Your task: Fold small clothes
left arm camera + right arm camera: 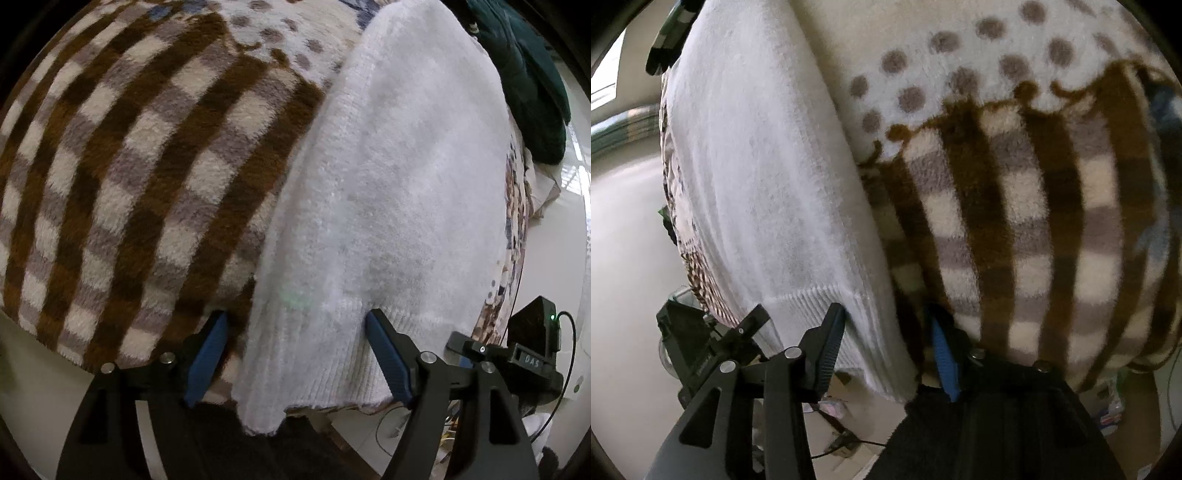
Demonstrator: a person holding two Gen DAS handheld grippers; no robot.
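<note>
A white knitted sweater (399,177) lies folded lengthwise on a brown, grey and cream checked fleece blanket (129,166). Its ribbed hem hangs over the near edge. My left gripper (297,317) is open, with its blue pads on either side of the hem's left corner; one finger (388,354) rests on the ribbing. In the right wrist view the same sweater (761,177) lies at left on the blanket (1015,229). My right gripper (886,325) is open and straddles the hem's corner, its left finger (829,347) against the ribbing.
A dark green garment (528,81) lies at the far right end of the bed. The other gripper's black body (532,343) sits beside the hem, also seen in the right wrist view (698,343). Pale floor with cables lies below the bed edge (628,258).
</note>
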